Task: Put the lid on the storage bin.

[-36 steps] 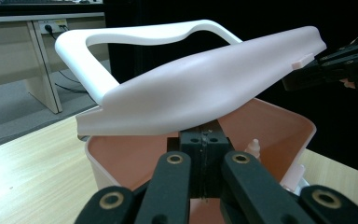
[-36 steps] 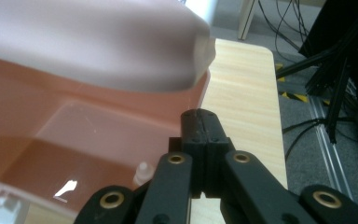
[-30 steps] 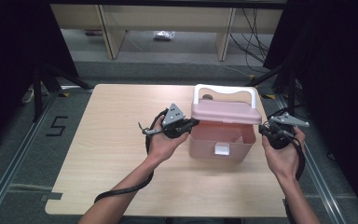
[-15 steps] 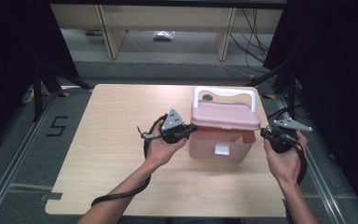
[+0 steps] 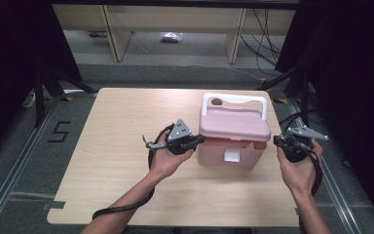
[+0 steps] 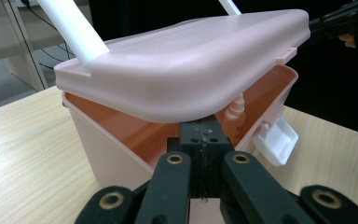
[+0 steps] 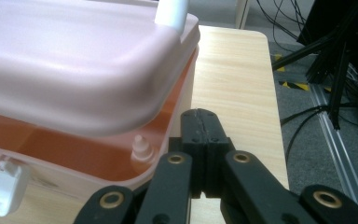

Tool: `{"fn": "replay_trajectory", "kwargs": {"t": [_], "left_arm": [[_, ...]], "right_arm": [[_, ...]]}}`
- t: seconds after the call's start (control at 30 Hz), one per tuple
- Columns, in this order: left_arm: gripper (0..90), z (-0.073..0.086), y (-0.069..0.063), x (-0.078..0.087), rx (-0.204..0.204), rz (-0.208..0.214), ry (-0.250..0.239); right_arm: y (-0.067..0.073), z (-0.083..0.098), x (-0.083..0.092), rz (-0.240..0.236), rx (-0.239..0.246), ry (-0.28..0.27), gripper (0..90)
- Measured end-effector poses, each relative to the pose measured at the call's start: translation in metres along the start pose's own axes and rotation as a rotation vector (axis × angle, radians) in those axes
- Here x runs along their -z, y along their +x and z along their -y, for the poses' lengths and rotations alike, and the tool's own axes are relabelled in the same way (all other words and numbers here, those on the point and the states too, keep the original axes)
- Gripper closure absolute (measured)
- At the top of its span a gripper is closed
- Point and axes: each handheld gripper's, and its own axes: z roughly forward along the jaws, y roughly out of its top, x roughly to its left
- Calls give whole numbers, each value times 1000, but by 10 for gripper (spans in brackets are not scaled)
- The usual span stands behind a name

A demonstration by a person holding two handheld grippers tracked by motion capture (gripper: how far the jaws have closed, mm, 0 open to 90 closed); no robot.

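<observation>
Floor marking "5" (image 5: 60, 131) beside table (image 5: 112, 161)

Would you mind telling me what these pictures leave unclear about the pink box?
- Contents: the lid hides most of the box interior in the high view; one bottle top shows in the right gripper view.
- Handle: cut off by the left gripper view's top edge.
- Lid support: whether either shut hand-held gripper props it is unclear.

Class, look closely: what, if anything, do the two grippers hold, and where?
Nothing: both the left gripper and right gripper are shut and empty, tips under the pink lid.
</observation>
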Motion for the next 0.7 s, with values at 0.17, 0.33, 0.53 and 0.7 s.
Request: {"fn": "replay_trajectory", "kwargs": {"t": [0.17,0.33,0.53,0.7], "left_arm": [[900,2,-1,4,-6,7,16],[900,4,-2,6,-10,26,17],[900,6,-4,10,-13,26,39],[900,8,-5,11,-15,42,42]], "right_arm": [[1,1,0,10,-15,3,900],[-2,-1,0,10,22,4,900],[-2,-2,1,5,13,-18,900],[-2,-3,0,-6,4,-16,900]]}}
